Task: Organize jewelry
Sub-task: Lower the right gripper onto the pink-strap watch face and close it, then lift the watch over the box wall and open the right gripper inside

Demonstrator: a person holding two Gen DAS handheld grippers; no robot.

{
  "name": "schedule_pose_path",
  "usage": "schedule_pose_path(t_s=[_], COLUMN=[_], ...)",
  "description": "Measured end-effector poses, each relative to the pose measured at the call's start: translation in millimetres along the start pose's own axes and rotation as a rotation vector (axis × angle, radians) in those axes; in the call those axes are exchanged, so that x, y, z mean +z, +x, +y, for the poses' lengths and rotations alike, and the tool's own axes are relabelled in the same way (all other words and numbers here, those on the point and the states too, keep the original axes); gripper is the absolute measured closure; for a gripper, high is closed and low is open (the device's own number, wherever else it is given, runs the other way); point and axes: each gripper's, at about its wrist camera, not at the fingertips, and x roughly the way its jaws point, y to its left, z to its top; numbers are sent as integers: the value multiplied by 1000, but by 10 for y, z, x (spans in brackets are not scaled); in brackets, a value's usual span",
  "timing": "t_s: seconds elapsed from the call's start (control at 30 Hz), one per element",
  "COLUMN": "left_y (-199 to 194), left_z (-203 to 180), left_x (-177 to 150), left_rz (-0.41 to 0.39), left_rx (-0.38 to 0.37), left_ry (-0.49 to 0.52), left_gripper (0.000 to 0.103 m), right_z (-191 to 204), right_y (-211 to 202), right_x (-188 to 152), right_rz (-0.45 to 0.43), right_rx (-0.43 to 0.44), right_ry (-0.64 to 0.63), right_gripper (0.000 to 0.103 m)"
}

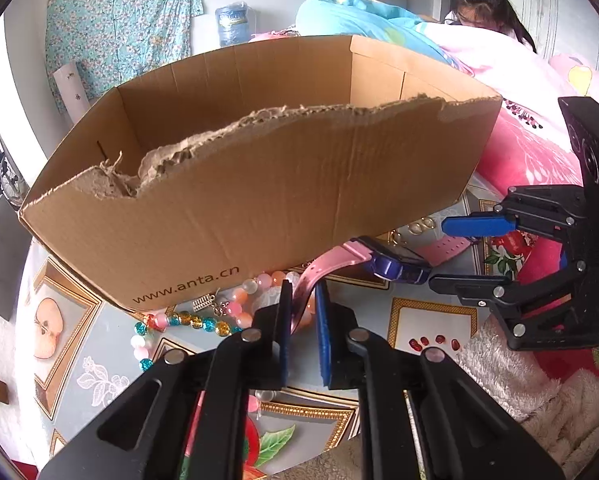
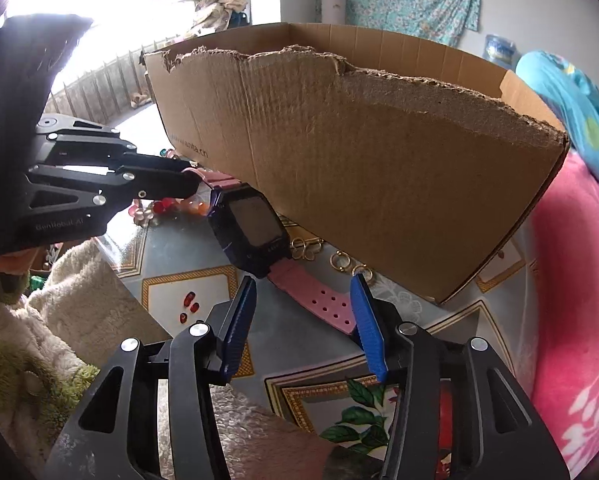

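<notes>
A smartwatch with a dark purple body (image 2: 253, 226) and pink strap (image 1: 319, 272) sits in front of an open cardboard box (image 1: 259, 208). My left gripper (image 1: 303, 300) is shut on one end of the pink strap; it shows from the side in the right wrist view (image 2: 193, 184). My right gripper (image 2: 303, 296) is open, its blue fingers either side of the strap's free end (image 2: 327, 300); it also shows in the left wrist view (image 1: 459, 252). Bead bracelets (image 1: 203, 320) and gold rings (image 2: 339, 260) lie on the table by the box.
The patterned tabletop (image 2: 203, 248) holds small red beads (image 2: 189, 306). A fluffy cream cloth (image 2: 71, 304) lies at the near side. Pink bedding (image 2: 571, 300) rises right of the box (image 2: 379, 180). A person (image 1: 479, 8) sits behind.
</notes>
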Motion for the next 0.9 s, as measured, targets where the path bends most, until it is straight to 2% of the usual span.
schedule_pose_path(t_s=[0.13, 0.27, 0.3, 0.53, 0.7, 0.83, 0.9], left_y=[-52, -136, -161, -503, -909, -1225, -1296], left_z=[5, -89, -98, -224, -219, -43, 88], left_x=[-104, -54, -40, 8, 114, 343, 509], left_rz=[-9, -40, -49, -166, -273, -357, -373], left_rx=[5, 7, 1, -26, -43, -56, -64], left_ry=[-1, -10, -13, 28, 36, 5, -23], left_gripper=[94, 99, 100, 100, 100, 100, 100], right_z=[67, 46, -29, -6, 90, -45, -151], right_y=[0, -39, -28, -254, -711, -866, -838], right_x=[-4, -6, 22, 113, 212, 609, 853], right_rz=[-12, -33, -38, -96, -165, -223, -221], right_rx=[-29, -64, -74, -125, -149, -131, -95], right_ry=[-17, 19, 30, 75, 51, 32, 39], right_gripper=[68, 95, 97, 101, 102, 102, 102])
